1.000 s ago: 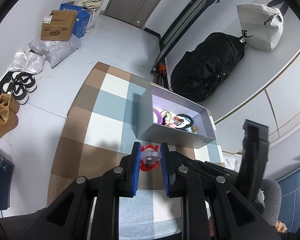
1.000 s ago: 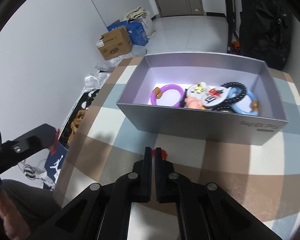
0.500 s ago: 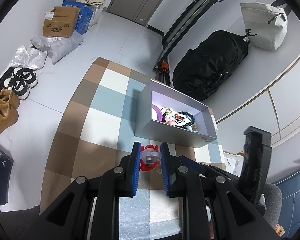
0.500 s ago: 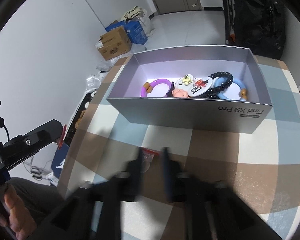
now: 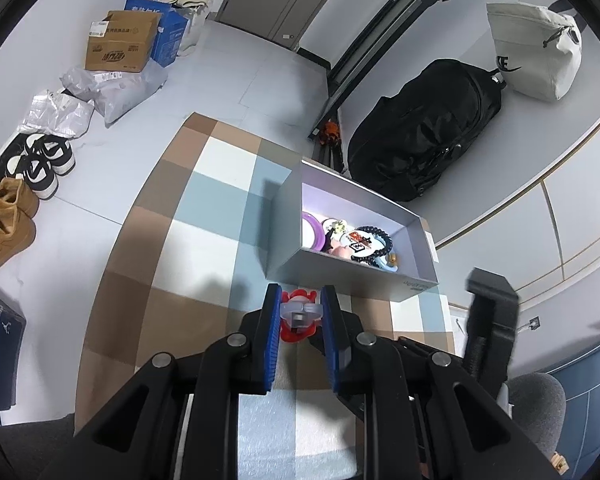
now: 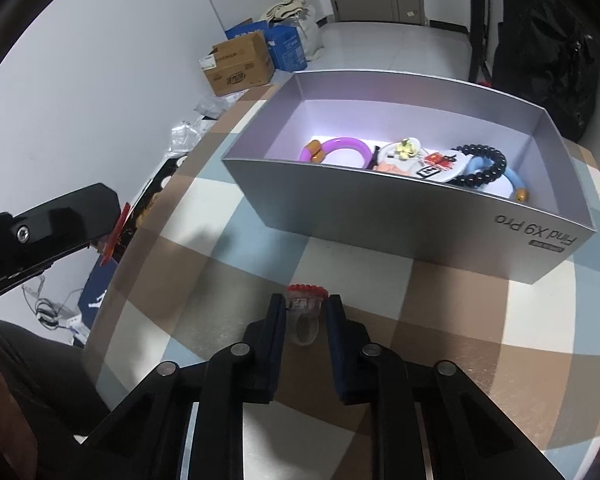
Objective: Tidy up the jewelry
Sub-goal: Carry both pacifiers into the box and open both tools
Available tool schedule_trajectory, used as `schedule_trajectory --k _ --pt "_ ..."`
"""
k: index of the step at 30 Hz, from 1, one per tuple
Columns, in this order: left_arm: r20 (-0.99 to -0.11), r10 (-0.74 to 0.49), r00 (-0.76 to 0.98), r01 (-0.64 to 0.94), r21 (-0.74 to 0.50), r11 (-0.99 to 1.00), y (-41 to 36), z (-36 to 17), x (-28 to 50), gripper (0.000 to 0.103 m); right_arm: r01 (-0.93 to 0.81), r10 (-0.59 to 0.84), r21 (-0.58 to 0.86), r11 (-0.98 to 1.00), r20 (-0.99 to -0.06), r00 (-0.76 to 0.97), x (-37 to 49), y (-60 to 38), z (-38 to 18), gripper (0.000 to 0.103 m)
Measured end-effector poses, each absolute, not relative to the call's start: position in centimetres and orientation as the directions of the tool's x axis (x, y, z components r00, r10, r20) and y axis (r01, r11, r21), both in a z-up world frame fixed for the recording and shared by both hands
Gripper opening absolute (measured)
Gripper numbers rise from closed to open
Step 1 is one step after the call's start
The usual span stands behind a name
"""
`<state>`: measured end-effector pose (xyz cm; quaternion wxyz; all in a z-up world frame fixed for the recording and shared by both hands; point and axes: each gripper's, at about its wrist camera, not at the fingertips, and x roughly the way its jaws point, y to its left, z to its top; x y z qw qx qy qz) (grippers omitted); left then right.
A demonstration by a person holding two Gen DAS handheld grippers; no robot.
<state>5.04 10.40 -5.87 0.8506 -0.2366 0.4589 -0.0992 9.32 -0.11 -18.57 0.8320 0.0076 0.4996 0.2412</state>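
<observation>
My left gripper (image 5: 299, 314) is shut on a red flower-shaped ring (image 5: 296, 334) with a clear band, held just above the checked cloth in front of the silver box (image 5: 340, 276). In the right wrist view a second clear ring with a red top (image 6: 305, 300) sits between the pads of my right gripper (image 6: 306, 309). Its jaws are closing, and both pads touch the ring's sides. The silver box (image 6: 380, 216) lies just beyond and holds a purple bracelet (image 6: 348, 146), a black bead bracelet (image 6: 488, 164), a blue bracelet (image 6: 514, 180) and round badges.
The checked brown, blue and white cloth (image 5: 204, 216) covers the table. On the floor beyond lie a black bag (image 5: 420, 140), cardboard boxes (image 5: 120, 44), plastic parcels and shoes (image 5: 4, 224). A grey chair (image 5: 540, 404) stands at the right. A person's leg shows at bottom left in the right wrist view.
My right gripper was shut on nothing, opened in a blur, and now closes on the clear ring with the red top. My left gripper keeps its grip on the red ring.
</observation>
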Motion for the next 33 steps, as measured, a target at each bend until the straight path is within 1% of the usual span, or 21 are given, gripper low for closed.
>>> schedule_trajectory --k 7,11,18,24,33 --pt "-0.705 -0.402 0.584 -0.058 -0.53 0.846 9.7 -5.0 6.4 0.014 -0.368 0.5 0.362 0.856 -0.759 0.417 10.2 -3.8 -15.0 0.018" --pt "-0.688 -0.4 0.606 -0.027 -0.52 0.854 8.3 -4.0 7.2 0.014 -0.374 0.546 0.407 0.834 -0.708 0.448 10.5 -5.8 -12.5 0.016" --pt "-0.689 -0.407 0.6 0.006 -0.504 0.864 6.2 -3.9 9.4 0.014 -0.387 0.565 0.415 0.823 -0.672 0.48 12.0 -8.0 -9.7 0.016" --pt "-0.705 -0.407 0.581 0.0 -0.501 0.866 5.3 -4.4 11.2 0.014 -0.394 0.573 0.42 0.818 -0.662 0.483 13.7 -9.1 -9.2 0.016" --pt "-0.739 -0.393 0.547 0.004 -0.467 0.884 4.5 -5.5 12.7 0.014 -0.343 0.607 0.501 0.794 -0.646 0.462 15.9 -10.5 -11.3 0.016"
